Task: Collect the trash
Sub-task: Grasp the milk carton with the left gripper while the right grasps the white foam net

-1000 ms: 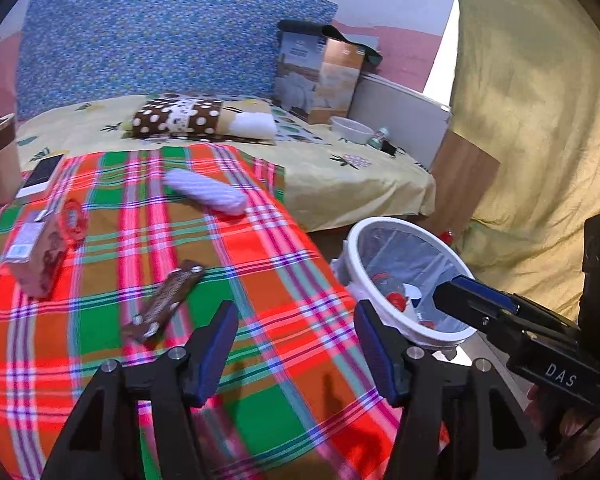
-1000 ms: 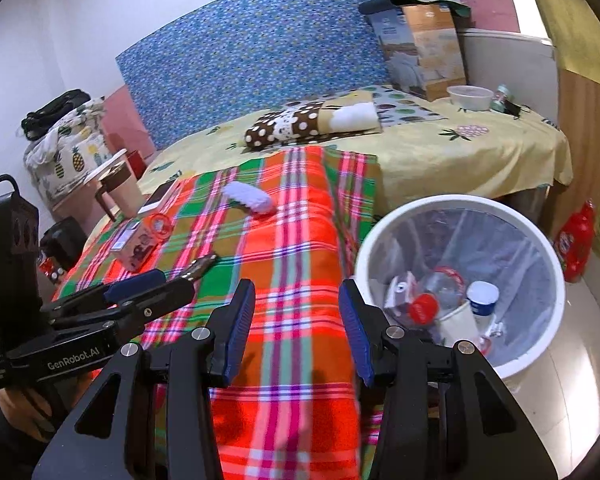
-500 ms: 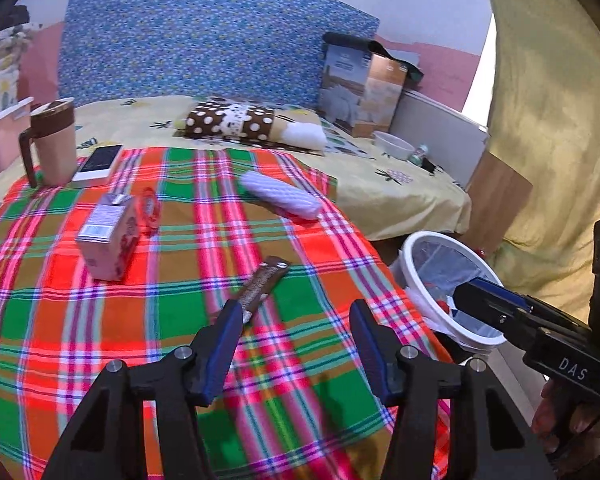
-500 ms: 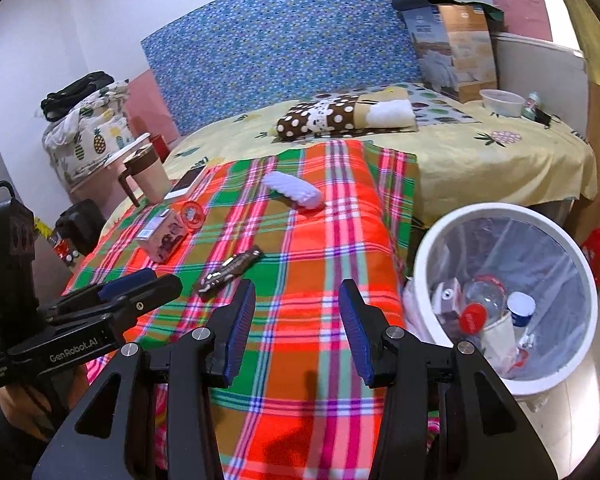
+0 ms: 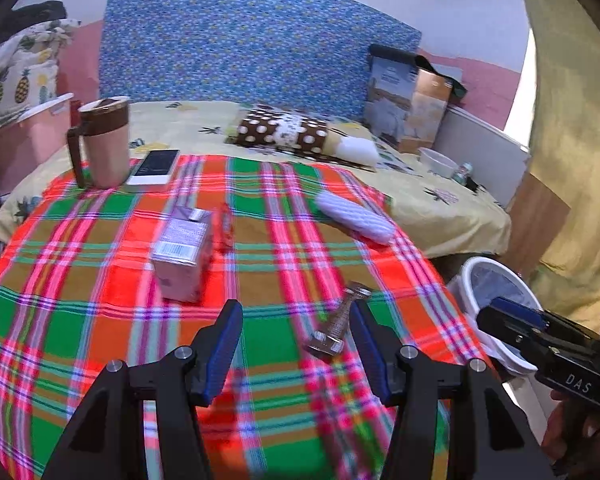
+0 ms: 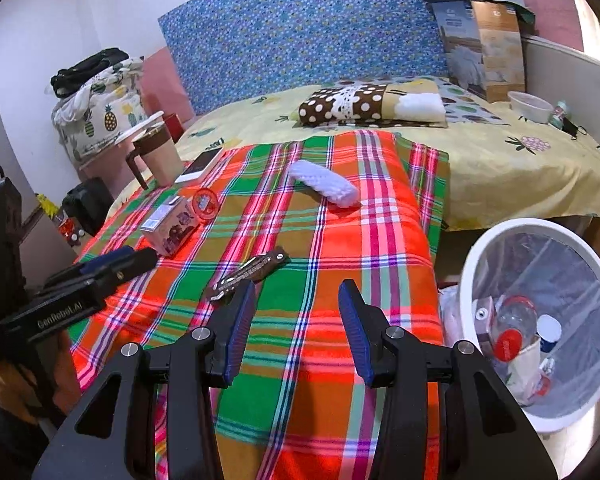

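A brown snack wrapper (image 5: 336, 324) lies flat on the plaid blanket (image 5: 100, 280), just ahead of my left gripper (image 5: 296, 344) and close to its right finger (image 5: 370, 348). The jaws are open and touch nothing. A pale pink carton (image 5: 184, 252), a red round lid (image 5: 225, 224) and a white knobbly roll (image 5: 354, 218) lie further back. My right gripper (image 6: 298, 320) hangs open over the blanket's near edge, with the wrapper (image 6: 248, 270) just past its left finger (image 6: 240, 320). The white bin (image 6: 472, 280), holding a bottle and cups, stands on the floor to the right.
A brown mug (image 5: 104, 144) and a phone (image 5: 154, 168) sit at the blanket's far left corner. Behind them are a polka-dot pillow (image 5: 284, 132), a cardboard box (image 5: 408, 108) and a small bowl (image 5: 438, 162). A yellow curtain (image 5: 572, 160) hangs on the right.
Both views have swung left, away from the bin and over the blanket. The wrapper, earlier left of the left gripper, now sits between its fingers near the right one, and the left jaws have narrowed slightly.
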Demonstrator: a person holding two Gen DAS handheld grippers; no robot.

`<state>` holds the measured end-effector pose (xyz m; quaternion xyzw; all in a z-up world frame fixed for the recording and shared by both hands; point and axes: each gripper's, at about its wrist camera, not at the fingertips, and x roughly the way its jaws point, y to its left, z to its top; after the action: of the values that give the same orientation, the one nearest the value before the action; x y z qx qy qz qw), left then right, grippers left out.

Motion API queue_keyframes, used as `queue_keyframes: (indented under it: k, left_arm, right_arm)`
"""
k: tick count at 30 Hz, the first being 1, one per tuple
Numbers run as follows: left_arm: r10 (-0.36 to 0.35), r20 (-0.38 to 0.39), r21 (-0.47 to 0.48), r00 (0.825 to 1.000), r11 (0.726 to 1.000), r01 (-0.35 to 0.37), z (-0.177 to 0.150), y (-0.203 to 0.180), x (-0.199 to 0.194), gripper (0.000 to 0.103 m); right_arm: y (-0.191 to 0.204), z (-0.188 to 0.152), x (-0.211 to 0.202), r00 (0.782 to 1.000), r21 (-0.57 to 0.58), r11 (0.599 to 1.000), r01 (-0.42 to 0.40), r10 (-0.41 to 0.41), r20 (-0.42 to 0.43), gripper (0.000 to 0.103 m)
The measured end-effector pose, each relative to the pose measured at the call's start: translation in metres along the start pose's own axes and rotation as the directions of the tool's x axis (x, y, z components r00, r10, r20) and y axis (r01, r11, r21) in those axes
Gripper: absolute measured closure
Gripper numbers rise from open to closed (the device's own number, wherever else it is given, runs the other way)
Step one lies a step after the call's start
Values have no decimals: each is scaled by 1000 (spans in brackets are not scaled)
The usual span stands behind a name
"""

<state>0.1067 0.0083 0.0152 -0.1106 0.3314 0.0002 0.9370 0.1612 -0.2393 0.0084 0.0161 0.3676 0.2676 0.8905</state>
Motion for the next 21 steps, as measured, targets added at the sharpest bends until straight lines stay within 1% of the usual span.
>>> queue_keyframes:
  k: [7,9,11,17,21]
  left_arm:
    - [73,19,-27,997,997,-72,20,31,12,47]
    - [84,26,-23,996,996,-83,24,38,15,47]
    - [116,36,-16,993,993,-116,29,44,19,47]
    - [154,32,-31,988,988,-153,42,65,35,46]
    - [166,41,-27,985,986,-165,48,74,40,42]
  right_arm:
    - [-1,22,17,1000,-32,999,15,-15,2,57]
    - [-3,25,22,1000,-37,999,22,-22,0,57]
    - [-2,31,30,999,-48,998,32,-32,-6,57]
    - [-5,48,45,999,-69,997,42,-43,-6,57]
    - [-12,57,58,999,-82,996,47,-48,-10,56]
